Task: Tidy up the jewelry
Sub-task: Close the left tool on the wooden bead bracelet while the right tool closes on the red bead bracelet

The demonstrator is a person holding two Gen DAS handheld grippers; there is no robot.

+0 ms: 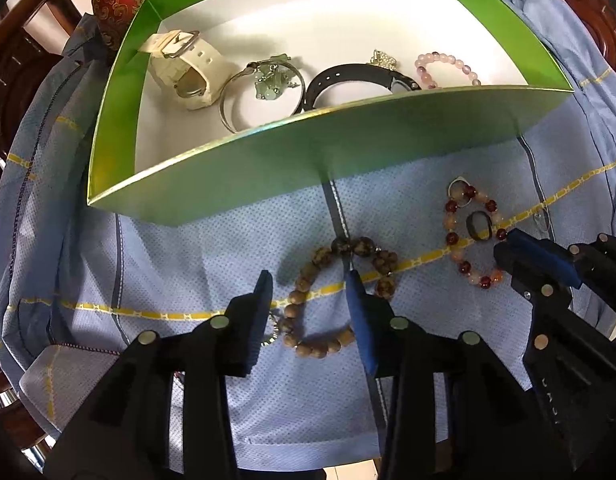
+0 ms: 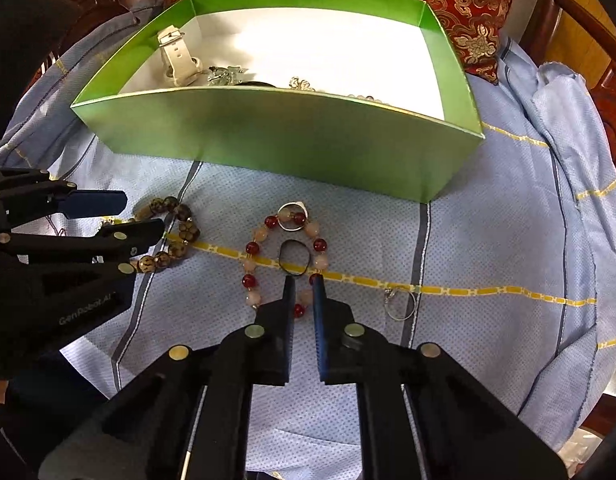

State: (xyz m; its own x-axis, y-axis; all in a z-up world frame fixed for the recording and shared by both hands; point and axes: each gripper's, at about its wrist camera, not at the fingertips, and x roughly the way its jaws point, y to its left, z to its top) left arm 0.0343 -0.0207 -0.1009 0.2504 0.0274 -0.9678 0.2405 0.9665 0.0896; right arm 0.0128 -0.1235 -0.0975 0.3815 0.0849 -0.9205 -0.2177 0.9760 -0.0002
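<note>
Blue cloth (image 1: 235, 248) with yellow stripes covered the worktop, red patterned cushion (image 2: 448, 4) and dark wooden chair frame behind it.

Green box (image 1: 308, 148) sat ahead of both grippers, white inside. In it: white watch (image 1: 183, 68), silver bangle with pale green charms (image 1: 263, 88), black watch (image 1: 356, 80), pink bead bracelet (image 1: 448, 66).

Left gripper (image 1: 310, 284) had jaws wide, straddling the brown bead bracelet (image 1: 336, 292) lying on the cloth: one finger just left of the loop, the other over its right side. Can't tell whether it touched the beads.

Right gripper (image 2: 303, 284) had jaws narrow with a small gap, tips at the near edge of the red-and-peach bead bracelet (image 2: 285, 256). Can't tell whether a bead sat between them. Black ring (image 2: 293, 258) lay inside that loop just ahead of the tips, silver ring (image 2: 291, 216) at the loop's far edge, toward the box. Another silver ring (image 2: 400, 304) lay on the cloth just right of the right jaws, on the yellow stripe.
</note>
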